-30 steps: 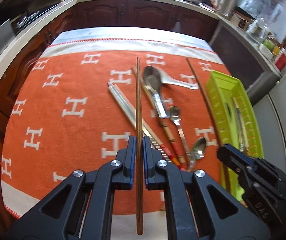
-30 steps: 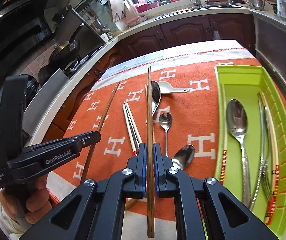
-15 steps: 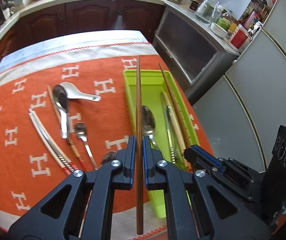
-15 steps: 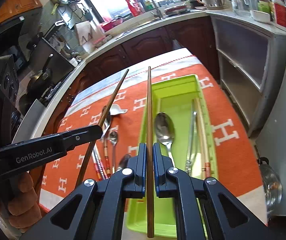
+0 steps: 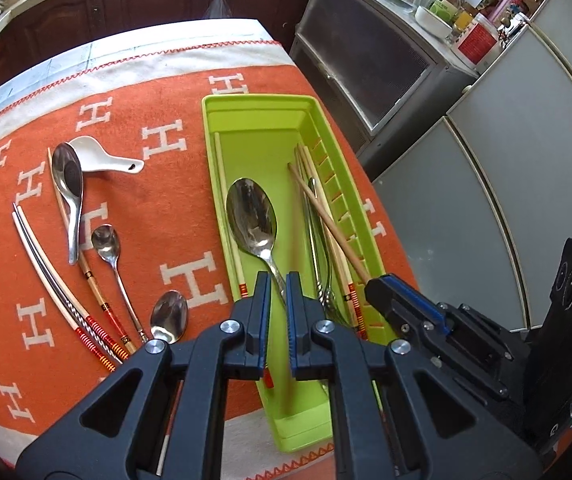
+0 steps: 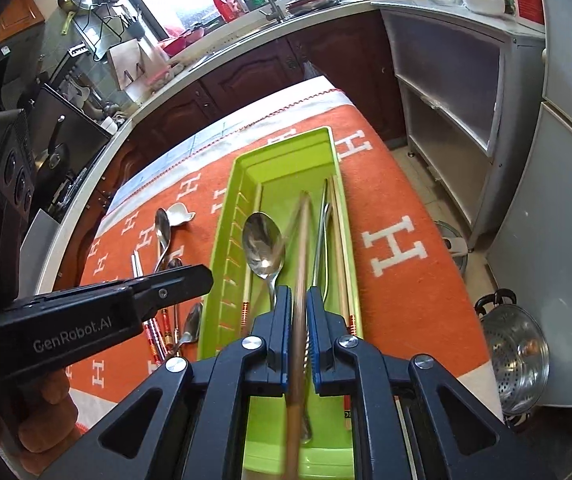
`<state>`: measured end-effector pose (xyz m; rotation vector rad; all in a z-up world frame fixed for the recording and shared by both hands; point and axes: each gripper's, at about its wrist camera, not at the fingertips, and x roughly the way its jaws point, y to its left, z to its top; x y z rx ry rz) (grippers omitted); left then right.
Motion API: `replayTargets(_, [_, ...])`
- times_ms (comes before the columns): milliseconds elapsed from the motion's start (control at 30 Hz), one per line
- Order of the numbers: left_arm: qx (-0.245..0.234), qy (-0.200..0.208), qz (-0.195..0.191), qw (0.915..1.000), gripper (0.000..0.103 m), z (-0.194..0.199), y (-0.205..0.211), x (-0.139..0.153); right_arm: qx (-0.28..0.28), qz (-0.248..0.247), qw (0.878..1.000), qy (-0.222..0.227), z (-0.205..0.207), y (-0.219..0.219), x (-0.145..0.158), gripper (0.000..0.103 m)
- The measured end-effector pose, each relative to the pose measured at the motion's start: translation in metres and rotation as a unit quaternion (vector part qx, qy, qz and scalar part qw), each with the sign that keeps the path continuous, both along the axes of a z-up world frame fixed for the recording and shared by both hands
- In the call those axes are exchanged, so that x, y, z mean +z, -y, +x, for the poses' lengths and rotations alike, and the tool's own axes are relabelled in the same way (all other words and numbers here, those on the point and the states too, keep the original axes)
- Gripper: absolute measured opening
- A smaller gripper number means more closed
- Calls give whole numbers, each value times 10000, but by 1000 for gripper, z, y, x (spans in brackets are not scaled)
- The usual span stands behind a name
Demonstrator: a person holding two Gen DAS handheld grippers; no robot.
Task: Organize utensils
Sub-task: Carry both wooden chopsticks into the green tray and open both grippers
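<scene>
Left tool (image 5: 277, 312) – jaws slightly parted, a blurred brown chopstick (image 5: 288, 360) loose between the pads, above the near end of the green tray (image 5: 261, 104).
Right tool (image 6: 298, 320) – jaws just opening, second chopstick (image 6: 300, 280) blurred and tilted between them, over the tray's middle.
Tray holds a large spoon (image 5: 251, 216) and further chopsticks.
Beside it, on the orange cloth (image 5: 165, 208) covering the worktop – a white ceramic spoon (image 5: 93, 156), metal spoons, more chopsticks.

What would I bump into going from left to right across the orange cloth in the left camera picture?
Striped-end metal chopsticks → long steel spoon → small steel teaspoon → bright green plastic tray → big shiny steel spoon → brown wooden chopstick.
</scene>
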<state>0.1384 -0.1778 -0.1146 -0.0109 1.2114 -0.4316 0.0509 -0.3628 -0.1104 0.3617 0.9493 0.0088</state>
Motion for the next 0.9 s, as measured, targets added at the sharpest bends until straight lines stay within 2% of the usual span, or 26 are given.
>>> replayTargets(367, [20,250,216,9995,5,-17,-28,10,107,-35,9999,-6,-6,-24,0,9])
replayTargets(600, [260,381,352,9983,5,-25,-60,16,318,-94,9994,-37,-7,-46,-1,9])
replayTargets(733, [454,480,449,9968,5,-32,-83,21,479,-111,9988,11,-11,-58,2,14])
replayTargets(900, [751,513,410,9950,5,-39,-114,26,749,-164,9971,22,-10,-78,7,14])
